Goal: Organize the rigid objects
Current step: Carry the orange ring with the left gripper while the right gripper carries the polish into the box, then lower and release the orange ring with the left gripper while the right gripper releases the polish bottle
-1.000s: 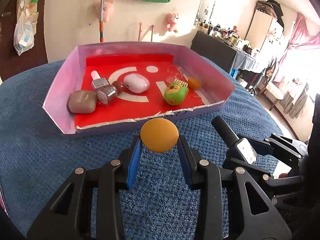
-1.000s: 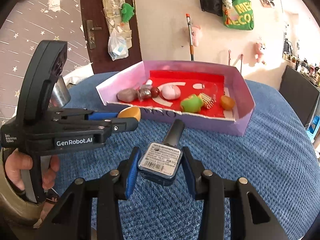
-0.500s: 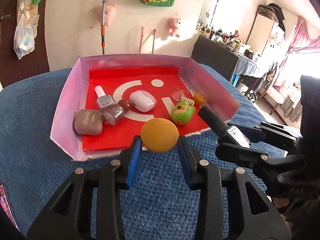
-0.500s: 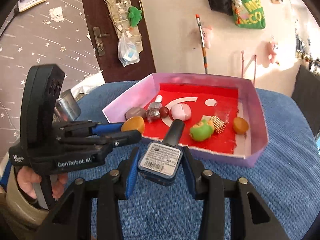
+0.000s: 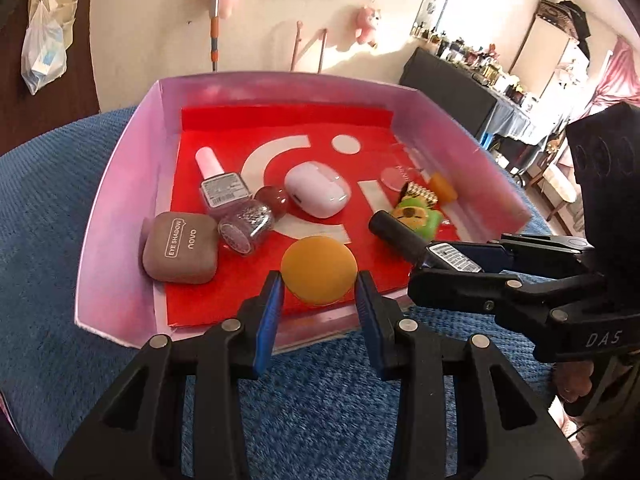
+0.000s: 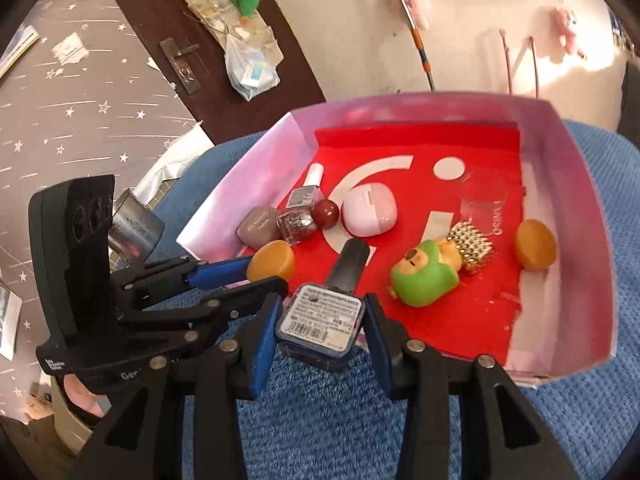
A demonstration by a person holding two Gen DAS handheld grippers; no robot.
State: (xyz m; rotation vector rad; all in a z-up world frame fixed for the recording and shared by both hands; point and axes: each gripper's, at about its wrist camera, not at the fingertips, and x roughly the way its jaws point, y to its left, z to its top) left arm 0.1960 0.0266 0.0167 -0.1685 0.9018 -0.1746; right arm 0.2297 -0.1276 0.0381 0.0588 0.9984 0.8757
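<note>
My left gripper (image 5: 319, 286) is shut on an orange disc (image 5: 319, 270) and holds it over the front edge of the pink box (image 5: 120, 184) with a red floor. It also shows in the right wrist view (image 6: 256, 276), with the disc (image 6: 271, 266). My right gripper (image 6: 320, 320) is shut on a dark nail polish bottle (image 6: 320, 316) with a black cap (image 6: 350, 262), just over the box's front edge. The bottle shows in the left wrist view (image 5: 424, 246), held by the right gripper (image 5: 448, 264).
In the box lie a brown eye shadow case (image 5: 180, 248), two nail polish bottles (image 5: 224, 188), a white earbud case (image 5: 316, 194), a green toy (image 6: 426, 276), a gold cube (image 6: 470, 246), a second orange disc (image 6: 535, 244) and a clear cup (image 6: 482, 200). The box stands on a blue cloth (image 5: 48, 280).
Both grippers have moved forward with their objects, from the cloth in front of the box to over its front edge. The box now looks closer in both views.
</note>
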